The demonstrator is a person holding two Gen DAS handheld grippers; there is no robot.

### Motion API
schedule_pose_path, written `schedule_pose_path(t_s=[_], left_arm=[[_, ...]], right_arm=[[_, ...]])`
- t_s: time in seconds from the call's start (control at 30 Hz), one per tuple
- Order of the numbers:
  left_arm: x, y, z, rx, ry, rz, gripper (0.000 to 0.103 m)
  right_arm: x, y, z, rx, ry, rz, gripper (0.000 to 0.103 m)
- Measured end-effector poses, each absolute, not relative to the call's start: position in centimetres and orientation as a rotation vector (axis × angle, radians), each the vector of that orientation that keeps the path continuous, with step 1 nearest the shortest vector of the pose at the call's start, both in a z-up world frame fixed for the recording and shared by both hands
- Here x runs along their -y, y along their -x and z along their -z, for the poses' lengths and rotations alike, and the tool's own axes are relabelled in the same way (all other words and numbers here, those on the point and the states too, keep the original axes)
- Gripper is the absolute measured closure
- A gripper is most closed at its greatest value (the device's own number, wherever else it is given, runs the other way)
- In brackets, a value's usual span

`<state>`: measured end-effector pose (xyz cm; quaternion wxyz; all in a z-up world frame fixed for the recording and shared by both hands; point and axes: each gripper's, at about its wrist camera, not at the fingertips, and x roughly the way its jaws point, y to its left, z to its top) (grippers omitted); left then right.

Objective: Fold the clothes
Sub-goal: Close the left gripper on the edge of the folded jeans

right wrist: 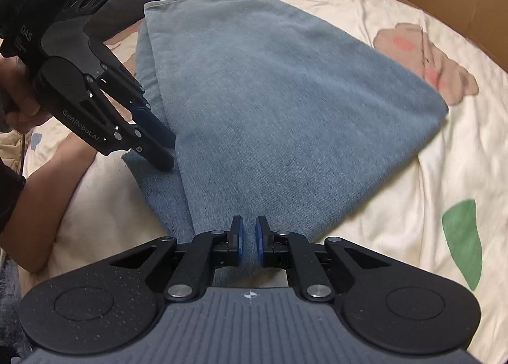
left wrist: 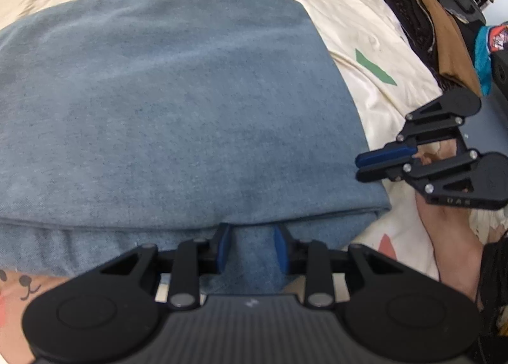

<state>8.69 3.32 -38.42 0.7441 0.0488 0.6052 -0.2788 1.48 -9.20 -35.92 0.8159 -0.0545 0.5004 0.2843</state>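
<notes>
While the folded blue garment lies flat on the patterned bedsheet, the left gripper stands apart over its near layered edge and the right gripper, all but together, holds nothing at its corner. Next seems another fold: pinching that edge, with bare sheet beyond the garment's far side.

Likely a bedroom: patterned bedsheet, piled clothes.
</notes>
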Motion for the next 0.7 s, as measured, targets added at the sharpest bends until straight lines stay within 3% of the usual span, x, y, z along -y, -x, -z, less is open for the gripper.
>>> schedule_pose_path(t_s=[0.37, 0.5, 0.7], left_arm=[[-4.7, -8.0, 37.9, -1.352, -0.082, 0.653, 0.072], [-5.8, -8.1, 37.2, -1.373, -0.067, 0.665, 0.092], [-7.0, -8.6, 37.3, -1.411, -0.011, 0.660, 0.096]], right_arm=[[11.2, -2.7, 35.5, -1.126, 0.028, -0.597, 0.094], [13.3, -3.2, 35.2, -1.122, -0.051, -0.522, 0.095], [15.9, -3.7, 35.5, -1.123, -0.162, -0.435, 0.094]])
